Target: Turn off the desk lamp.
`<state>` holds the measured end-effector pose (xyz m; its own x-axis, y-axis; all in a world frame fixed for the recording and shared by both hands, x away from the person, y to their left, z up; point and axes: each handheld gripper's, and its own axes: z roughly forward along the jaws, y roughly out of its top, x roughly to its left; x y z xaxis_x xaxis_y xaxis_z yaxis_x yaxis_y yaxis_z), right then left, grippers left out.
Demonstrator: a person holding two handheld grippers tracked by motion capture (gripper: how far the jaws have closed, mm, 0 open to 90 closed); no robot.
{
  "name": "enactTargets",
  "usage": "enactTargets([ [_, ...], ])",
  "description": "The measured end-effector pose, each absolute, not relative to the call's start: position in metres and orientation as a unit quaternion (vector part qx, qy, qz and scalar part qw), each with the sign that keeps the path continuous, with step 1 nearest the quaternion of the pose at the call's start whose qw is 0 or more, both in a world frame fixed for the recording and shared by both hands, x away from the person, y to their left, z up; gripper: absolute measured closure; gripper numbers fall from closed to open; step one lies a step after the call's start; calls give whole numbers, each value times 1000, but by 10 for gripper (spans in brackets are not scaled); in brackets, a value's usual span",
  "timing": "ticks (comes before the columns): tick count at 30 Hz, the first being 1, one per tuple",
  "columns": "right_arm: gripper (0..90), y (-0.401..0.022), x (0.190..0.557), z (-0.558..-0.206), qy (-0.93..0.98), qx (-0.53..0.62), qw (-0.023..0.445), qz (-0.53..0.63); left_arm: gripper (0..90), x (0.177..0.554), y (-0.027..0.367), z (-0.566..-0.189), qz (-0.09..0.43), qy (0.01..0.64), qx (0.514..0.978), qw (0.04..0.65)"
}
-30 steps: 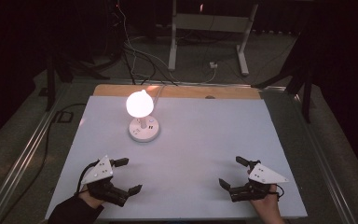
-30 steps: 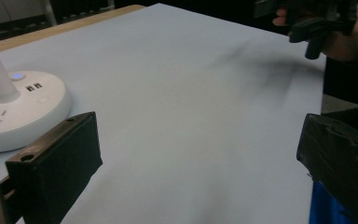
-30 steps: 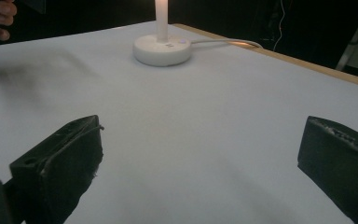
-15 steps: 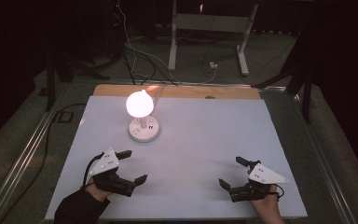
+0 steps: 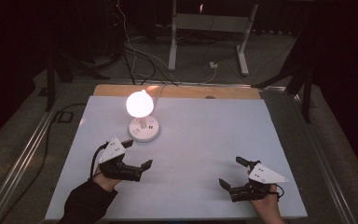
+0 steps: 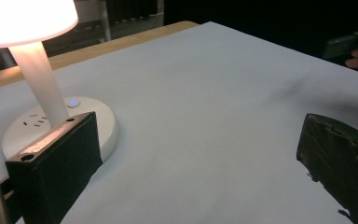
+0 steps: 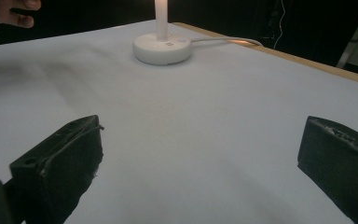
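The lamp (image 5: pixel 142 116) stands lit at the far left of the table (image 5: pixel 205 140), its round shade glowing above a slim stem and a flat white base. A small blue light shows on top of the base, next to socket holes, as the left gripper view makes plain (image 6: pixel 60 121). A white cord runs from the base toward the far wooden edge of the table — clearest in the right gripper view, where the lamp (image 7: pixel 162 46) sits well beyond the jaws.

The left claw (image 5: pixel 137 156) is just near of the lamp base, a little to its right, with its jaws spread wide and nothing between them. In its own view the left-hand jaw overlaps the base; whether it touches the base cannot be told. It is held by a hand in a dark sleeve.

The right claw (image 5: pixel 233 172) is at the near right of the table, well apart from the lamp — jaws likewise wide apart and empty, low over the pale table surface.

Beyond the table, a dark floor carries loose cables (image 5: pixel 135 56) and a metal stand (image 5: pixel 209 28).
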<state>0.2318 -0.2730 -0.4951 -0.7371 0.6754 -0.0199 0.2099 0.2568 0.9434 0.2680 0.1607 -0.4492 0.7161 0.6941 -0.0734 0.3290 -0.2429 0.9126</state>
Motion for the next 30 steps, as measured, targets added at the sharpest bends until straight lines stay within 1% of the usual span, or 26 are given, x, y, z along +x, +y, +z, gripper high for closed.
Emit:
enactTargets([
  [6, 0, -274, 232, -495, 762, 291, 215, 538, 4, 278, 155, -450, 195, 359, 759, 507],
  [8, 0, -273, 232, -495, 762, 290, 216, 538, 4, 282, 152, -450, 214, 377, 752, 497],
  [11, 0, -274, 232, -495, 761, 291, 214, 539, 4, 286, 149, -451, 226, 388, 745, 494],
  [14, 0, -274, 232, -495, 761, 291, 214, 539, 5, 291, 146, -451, 232, 396, 739, 493],
  [16, 0, -274, 232, -495, 761, 291, 213, 539, 21, 294, 145, -451, 231, 399, 734, 499],
  [19, 0, -274, 232, -495, 761, 290, 214, 539, 21, 298, 141, -451, 229, 394, 735, 502],
  [23, 0, -274, 232, -495, 761, 291, 212, 539, 21, 303, 132, -452, 224, 409, 736, 491],
  [28, 0, -274, 232, -495, 761, 292, 212, 539, 6, 310, 120, -456, 254, 429, 724, 477],
  [30, 0, -275, 232, -494, 760, 292, 212, 541, 6, 314, 115, -458, 261, 432, 727, 465],
])
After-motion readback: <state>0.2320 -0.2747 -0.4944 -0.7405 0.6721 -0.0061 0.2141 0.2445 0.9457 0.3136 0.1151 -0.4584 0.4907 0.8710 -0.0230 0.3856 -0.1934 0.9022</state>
